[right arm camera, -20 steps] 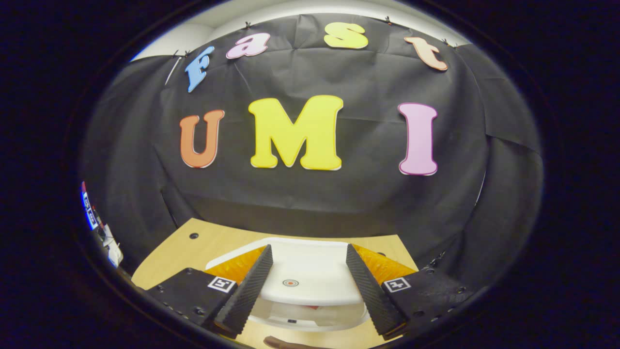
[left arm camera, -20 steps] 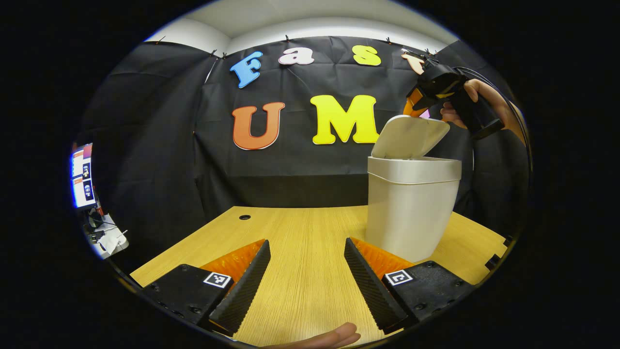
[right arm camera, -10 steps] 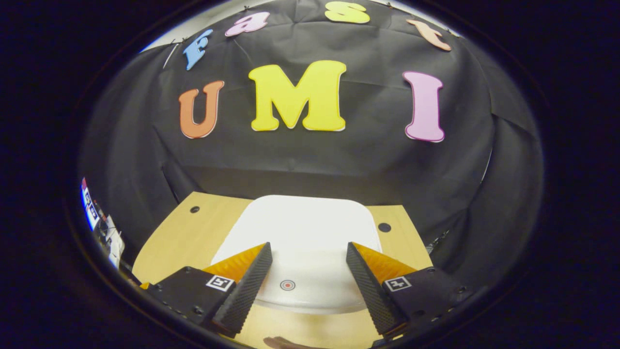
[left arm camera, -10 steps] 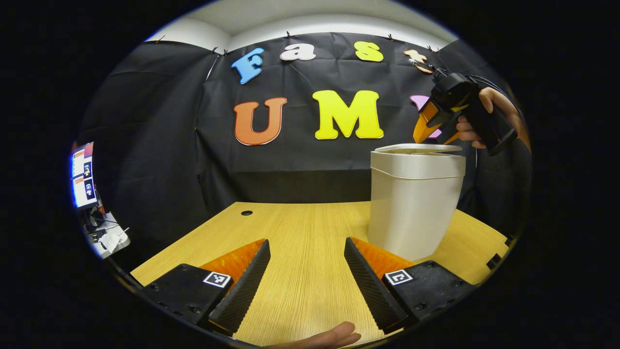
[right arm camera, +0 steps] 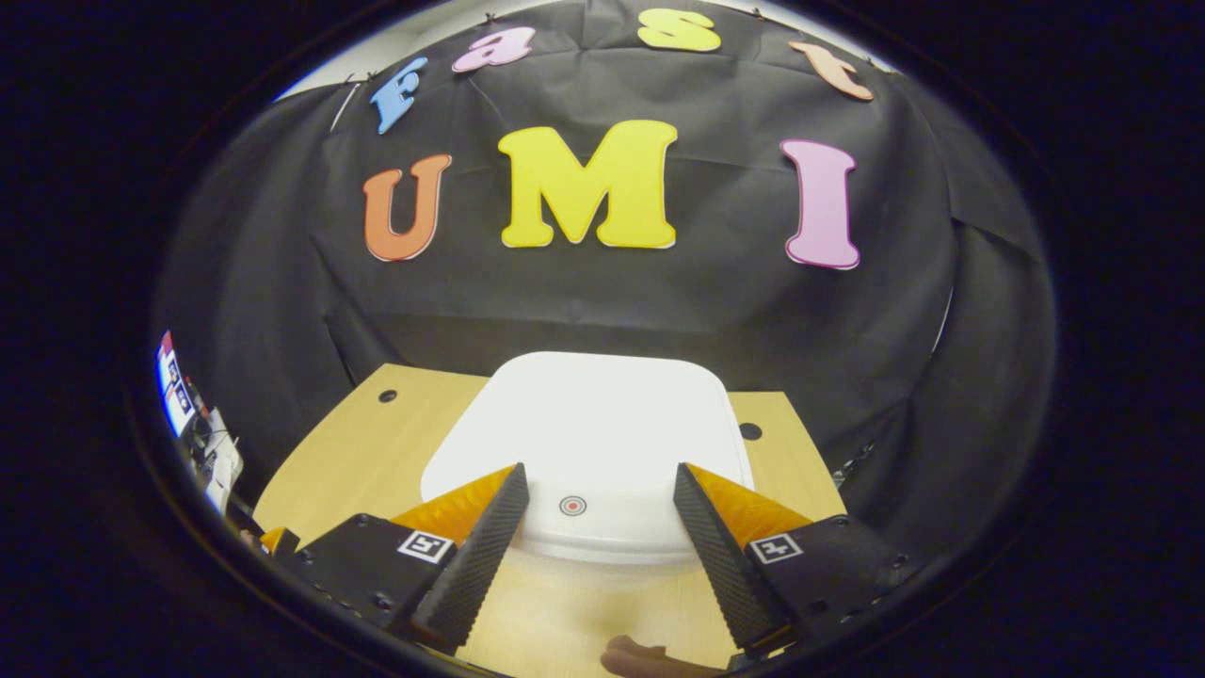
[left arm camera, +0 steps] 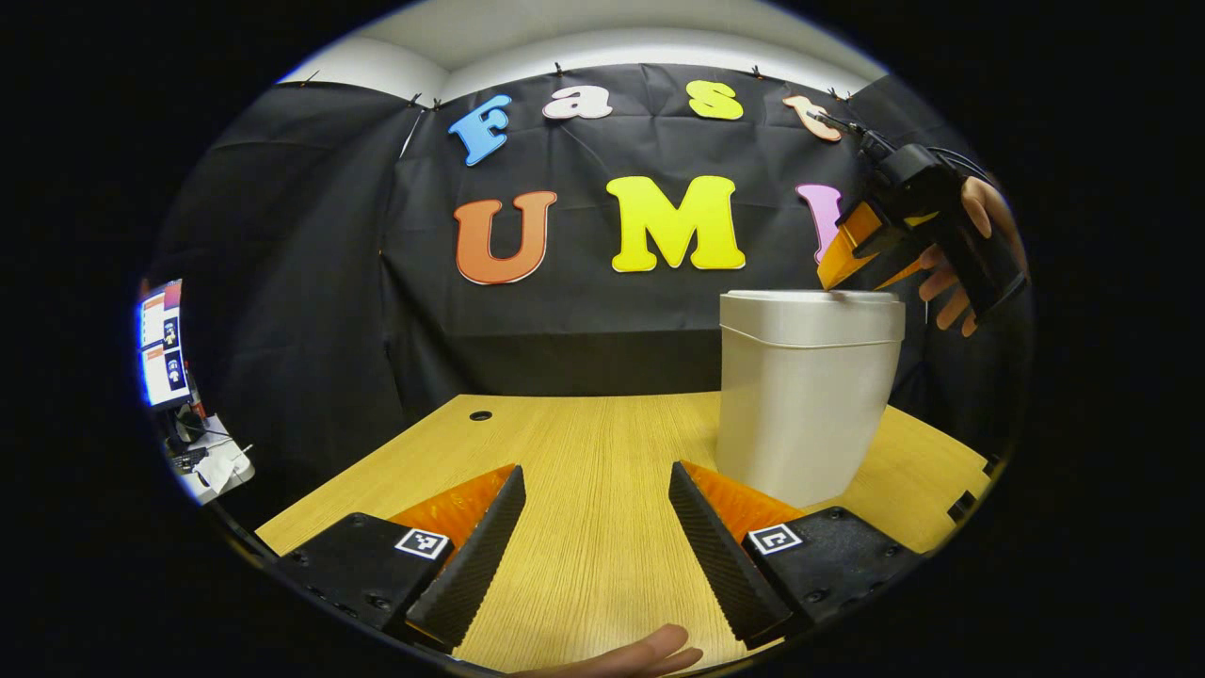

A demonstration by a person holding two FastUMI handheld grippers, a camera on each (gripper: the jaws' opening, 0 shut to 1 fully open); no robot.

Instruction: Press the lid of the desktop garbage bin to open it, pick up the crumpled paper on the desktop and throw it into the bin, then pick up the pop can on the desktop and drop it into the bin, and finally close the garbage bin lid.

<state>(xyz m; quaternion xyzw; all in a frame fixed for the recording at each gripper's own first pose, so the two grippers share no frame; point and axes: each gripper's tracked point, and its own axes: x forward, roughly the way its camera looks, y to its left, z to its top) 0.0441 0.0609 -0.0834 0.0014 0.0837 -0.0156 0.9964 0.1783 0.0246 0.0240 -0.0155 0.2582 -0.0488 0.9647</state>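
**Booth, desk and bin: lid down**

Desk (left arm camera: pixel 584 443): pale wood grain, bare across the middle, round cable hole (left arm camera: pixel 480 415) near the far left corner; a second hole (right arm camera: pixel 749 431) seen in the right gripper view beside the bin's far right edge.

Garbage bin (left arm camera: pixel 800 395): pale, tapered, upright on the desk's right half; lid (right arm camera: pixel 588 438) flat and closed, small red ring mark (right arm camera: pixel 571 506) near its front edge.

Left gripper (left arm camera: pixel 598 537): low over the desk, fingers spread wide, nothing between them; bin just beyond its right finger.

Right gripper (right arm camera: pixel 600 537): above the bin's front edge, fingers parted, gripping nothing; in the left gripper view, tilted down at the lid's far right rim, tips at or just above it, held by a hand (left arm camera: pixel 951 282).

Fingertips (left arm camera: pixel 650 650) of a hand at the desk's near edge.

Room: black cloth walls on three sides, white ceiling strip above; lit screen (left arm camera: pixel 158 344) and cluttered white ledge (left arm camera: pixel 212 466) off to the left
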